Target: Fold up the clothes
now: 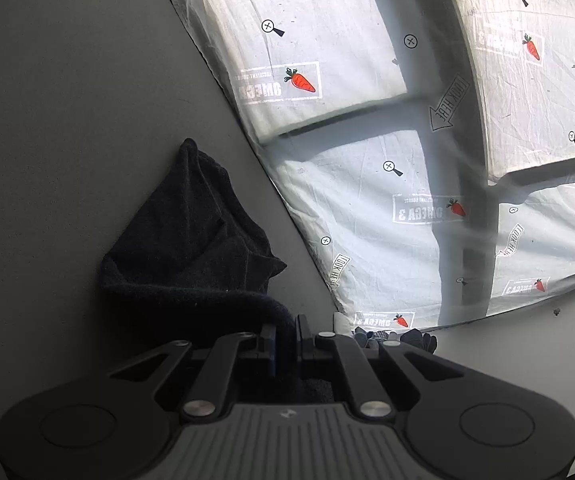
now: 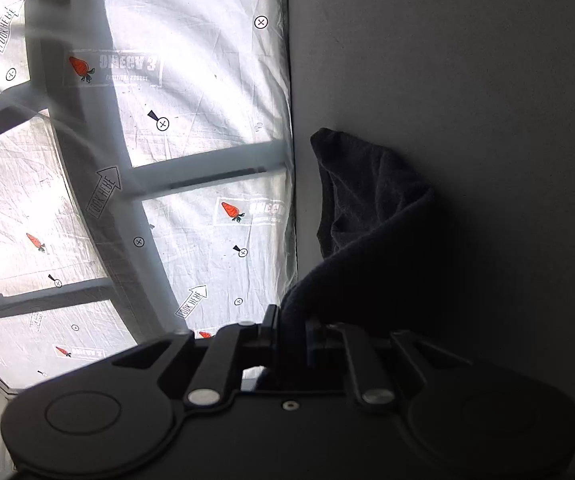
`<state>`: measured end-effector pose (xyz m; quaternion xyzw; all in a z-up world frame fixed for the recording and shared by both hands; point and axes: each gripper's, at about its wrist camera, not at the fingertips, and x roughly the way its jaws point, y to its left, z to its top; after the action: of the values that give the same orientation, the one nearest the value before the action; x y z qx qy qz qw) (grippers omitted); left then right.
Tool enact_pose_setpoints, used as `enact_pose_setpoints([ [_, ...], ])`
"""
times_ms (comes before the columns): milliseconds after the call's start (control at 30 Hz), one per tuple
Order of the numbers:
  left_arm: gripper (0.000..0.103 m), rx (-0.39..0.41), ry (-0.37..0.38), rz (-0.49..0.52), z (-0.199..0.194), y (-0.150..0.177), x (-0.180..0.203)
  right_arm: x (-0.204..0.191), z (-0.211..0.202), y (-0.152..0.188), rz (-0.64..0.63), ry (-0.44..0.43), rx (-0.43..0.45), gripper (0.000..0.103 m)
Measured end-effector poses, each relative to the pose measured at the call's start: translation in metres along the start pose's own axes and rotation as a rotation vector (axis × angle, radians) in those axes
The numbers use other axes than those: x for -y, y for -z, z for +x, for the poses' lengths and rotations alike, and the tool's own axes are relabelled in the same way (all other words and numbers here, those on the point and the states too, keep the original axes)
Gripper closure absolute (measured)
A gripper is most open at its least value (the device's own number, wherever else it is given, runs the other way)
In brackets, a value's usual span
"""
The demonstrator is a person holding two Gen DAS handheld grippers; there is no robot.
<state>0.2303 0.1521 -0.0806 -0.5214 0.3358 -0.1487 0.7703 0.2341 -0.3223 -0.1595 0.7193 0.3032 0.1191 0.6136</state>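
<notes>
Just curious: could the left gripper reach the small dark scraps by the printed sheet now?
Probably not freely: the left gripper is shut on the black fabric garment; the small dark scraps lie unobstructed beside it.

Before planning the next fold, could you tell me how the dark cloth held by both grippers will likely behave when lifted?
Probably floppy: the dark cloth sags in folds beyond the left gripper. Its nap looks grippy, so it is unlikely to slip. Seemingly light, it drapes from the right gripper.

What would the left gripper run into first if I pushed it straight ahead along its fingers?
The dark garment it is already clamped on: the cloth bunches up directly ahead of the left gripper. Beyond that lies the grey wall, though how far off is unclear.
</notes>
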Motion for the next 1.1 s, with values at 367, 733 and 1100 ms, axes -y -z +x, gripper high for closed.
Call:
enact_pose_setpoints([
  [367, 0.094, 0.028, -0.008, -0.013, 0.046, -0.044, 0.000, -0.004, 0.044, -0.020, 0.067, -0.008, 0.012, 0.090],
  [733, 0.094, 0.057, -0.088, -0.123, 0.123, -0.108, -0.027, 0.005, 0.122, -0.066, 0.166, 0.073, 0.046, 0.089],
  [1100, 0.093, 0.014, -0.183, -0.160, 0.186, -0.135, -0.051, 0.025, 0.154, -0.101, 0.244, 0.155, 0.066, 0.083],
])
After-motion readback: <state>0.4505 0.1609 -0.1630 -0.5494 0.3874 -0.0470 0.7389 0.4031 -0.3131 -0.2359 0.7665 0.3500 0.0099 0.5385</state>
